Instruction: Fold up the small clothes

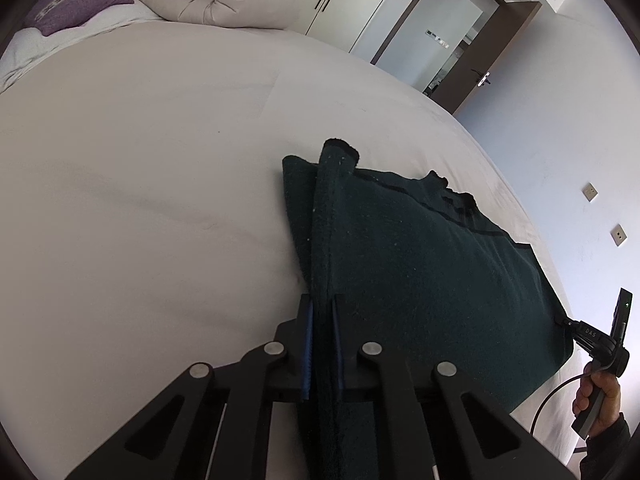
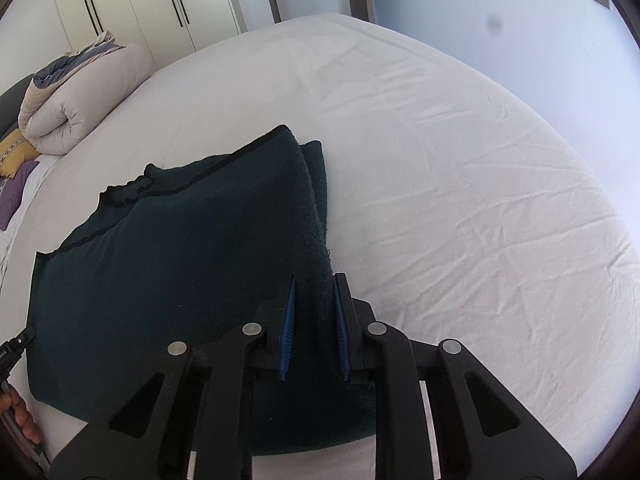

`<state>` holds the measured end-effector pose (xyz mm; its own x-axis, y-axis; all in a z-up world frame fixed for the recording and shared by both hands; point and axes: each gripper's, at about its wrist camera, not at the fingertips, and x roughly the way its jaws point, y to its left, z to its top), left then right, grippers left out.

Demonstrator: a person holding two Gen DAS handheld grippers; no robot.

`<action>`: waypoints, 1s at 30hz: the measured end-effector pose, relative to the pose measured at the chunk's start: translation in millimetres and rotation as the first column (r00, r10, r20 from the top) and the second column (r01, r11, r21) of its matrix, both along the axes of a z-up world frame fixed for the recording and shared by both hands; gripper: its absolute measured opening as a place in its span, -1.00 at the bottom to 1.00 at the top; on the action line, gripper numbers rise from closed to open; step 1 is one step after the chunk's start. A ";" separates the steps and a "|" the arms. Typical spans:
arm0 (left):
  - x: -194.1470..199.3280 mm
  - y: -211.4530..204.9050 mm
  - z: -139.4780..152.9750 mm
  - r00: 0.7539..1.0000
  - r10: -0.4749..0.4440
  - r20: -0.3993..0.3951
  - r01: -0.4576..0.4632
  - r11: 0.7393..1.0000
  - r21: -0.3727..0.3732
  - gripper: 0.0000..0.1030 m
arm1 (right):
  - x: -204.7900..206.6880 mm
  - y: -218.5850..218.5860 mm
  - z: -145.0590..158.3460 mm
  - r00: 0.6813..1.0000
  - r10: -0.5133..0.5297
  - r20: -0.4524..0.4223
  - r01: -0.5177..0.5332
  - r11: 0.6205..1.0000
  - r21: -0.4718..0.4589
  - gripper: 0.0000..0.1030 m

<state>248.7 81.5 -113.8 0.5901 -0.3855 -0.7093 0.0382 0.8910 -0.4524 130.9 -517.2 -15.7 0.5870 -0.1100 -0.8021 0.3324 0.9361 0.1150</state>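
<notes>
While the sweater [image 1: 420, 256] is pinched by both closed grippers [image 1: 322, 320] [image 2: 315, 312] on the bed [image 1: 140, 180], a fold is judged next.

A white-sheeted bed [image 2: 440, 160] carries a dark green garment [image 2: 180, 260], a rolled duvet [image 2: 80, 100] and pillows [image 1: 76, 12]

Soft, cool daylight fills both fisheye views, brightest on the white sheet [image 2: 460, 184] ahead of the gripper. Edges bow and vignette black; the dark garment [image 1: 420, 256] swallows detail.
</notes>
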 end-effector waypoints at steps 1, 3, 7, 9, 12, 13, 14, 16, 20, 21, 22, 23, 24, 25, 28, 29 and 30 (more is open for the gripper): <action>1.5 1.8 -4.3 1.000 0.006 -0.011 -0.007 1.000 -0.008 -0.83 | 1.3 -1.2 -5.0 1.000 0.002 -0.016 -0.002 1.000 0.004 -0.67; 4.0 6.8 -11.3 0.999 0.019 -0.034 -0.021 0.999 -0.047 -0.83 | 6.1 -6.0 -20.0 0.998 0.016 -0.054 -0.015 0.999 0.031 -0.67; 4.3 9.6 -12.0 0.999 0.017 -0.038 -0.018 0.999 -0.049 -0.59 | 2.1 -16.5 -17.8 1.000 -0.007 -0.026 0.009 0.996 0.084 -0.60; 3.4 12.1 -8.2 0.999 0.028 -0.038 -0.030 0.999 -0.043 -0.35 | -6.5 -26.2 -8.1 0.998 -0.068 -0.013 0.069 0.991 0.113 -0.43; -6.8 8.9 15.7 0.995 0.080 0.057 -0.085 0.992 0.088 -0.22 | -25.5 -39.9 13.7 0.985 -0.164 0.062 0.153 0.977 0.148 -0.25; -12.6 2.7 28.0 0.990 0.077 0.118 -0.094 0.985 0.146 -0.22 | -32.2 -40.8 21.6 0.978 -0.188 0.092 0.171 0.972 0.163 -0.04; -18.0 -4.7 38.6 0.984 0.059 0.170 -0.090 0.979 0.183 -0.18 | -37.3 -37.8 28.6 0.974 -0.189 0.126 0.163 0.968 0.191 -0.04; -24.3 -24.8 53.6 0.972 -0.011 0.234 -0.035 0.980 0.194 0.07 | -36.4 -17.0 35.6 0.983 -0.090 0.163 0.042 0.959 0.279 -0.04; -22.0 -77.3 44.2 0.961 -0.163 0.223 0.117 0.971 0.206 0.11 | -13.6 60.0 14.0 0.969 0.180 0.167 -0.240 0.838 0.489 -0.04; -22.6 -87.5 35.2 0.960 -0.189 0.209 0.140 0.964 0.226 0.11 | -9.6 78.8 2.0 0.961 0.224 0.163 -0.277 0.790 0.547 -0.04; -21.8 -94.7 24.4 0.961 -0.209 0.180 0.162 0.956 0.243 0.11 | -8.1 94.3 -9.9 0.955 0.255 0.151 -0.295 0.754 0.587 -0.04; -20.0 -97.8 12.3 0.966 -0.223 0.132 0.185 0.950 0.250 0.08 | -6.1 107.0 -24.0 0.951 0.280 0.127 -0.297 0.725 0.621 -0.04; -18.2 -95.8 3.7 0.971 -0.217 0.100 0.189 0.953 0.238 0.05 | -5.5 116.3 -38.7 0.951 0.295 0.098 -0.286 0.710 0.644 -0.04; -19.2 -90.6 2.7 0.974 -0.202 0.100 0.177 0.960 0.216 0.02 | -6.0 121.8 -50.6 0.950 0.304 0.075 -0.279 0.710 0.646 -0.12; -15.4 -73.4 3.0 0.984 -0.165 0.060 0.152 0.972 0.181 -0.22 | -13.5 104.6 -59.4 0.958 0.271 0.090 -0.265 0.723 0.638 -0.46; -16.9 -69.0 1.0 0.987 -0.154 0.053 0.142 0.974 0.176 -0.30 | -17.7 88.8 -61.3 0.972 0.216 0.094 -0.222 0.714 0.664 -0.46; -17.2 -64.3 -0.7 0.989 -0.143 0.046 0.134 0.978 0.160 -0.37 | -23.8 66.5 -60.9 0.986 0.140 0.095 -0.167 0.716 0.678 -0.46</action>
<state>231.5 17.3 -114.5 0.5800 -0.3534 -0.7340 0.1878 0.9347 -0.3017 107.1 -450.6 -76.6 0.5752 0.5523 -0.6034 0.1740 0.6382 0.7500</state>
